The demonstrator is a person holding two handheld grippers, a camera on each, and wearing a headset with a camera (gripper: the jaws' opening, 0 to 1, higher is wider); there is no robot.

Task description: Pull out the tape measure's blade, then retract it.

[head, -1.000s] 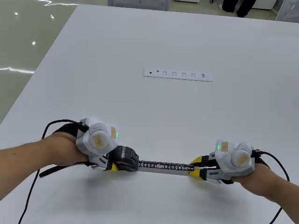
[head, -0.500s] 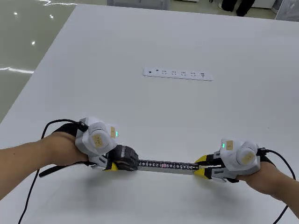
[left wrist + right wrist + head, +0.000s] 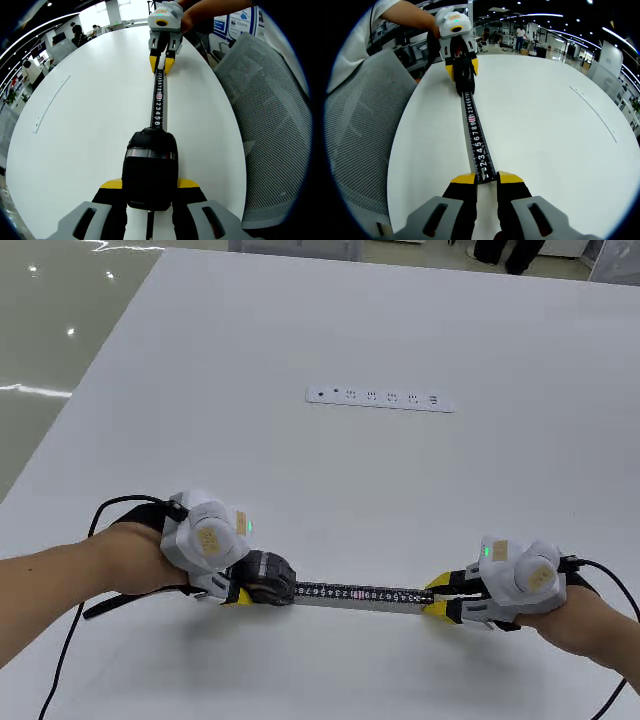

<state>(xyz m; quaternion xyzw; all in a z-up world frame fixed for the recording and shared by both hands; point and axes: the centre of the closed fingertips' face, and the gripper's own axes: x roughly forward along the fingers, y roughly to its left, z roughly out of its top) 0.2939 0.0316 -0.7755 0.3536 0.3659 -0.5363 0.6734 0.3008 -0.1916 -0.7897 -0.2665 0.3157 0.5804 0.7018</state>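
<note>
– Black tape measure case (image 3: 265, 578): where is it?
– On the white table (image 3: 300, 330), near the front edge. It lies on its side, clamped between the yellow-tipped jaws of the left gripper (image 3: 248, 587), which grip it from both flanks.
– And the blade?
– The blade (image 3: 360, 594) is drawn out and lies flat on the table with its numbered face up. In the head view its long axis runs left to right, roughly parallel to the near edge. The case mouth points at the right gripper (image 3: 438, 595).
– State of the right gripper?
– Its jaws are closed on the blade's free end. In the right gripper view the lowest numbers sit just ahead of the two tips, and the blade runs straight away to the case.
– Anything near the blade's line?
– A white power strip (image 3: 380, 399) lies farther back on the table, well apart from the blade and roughly parallel to it. A grey mesh chair (image 3: 270, 100) stands just beside the table's near edge, off the surface.
</note>
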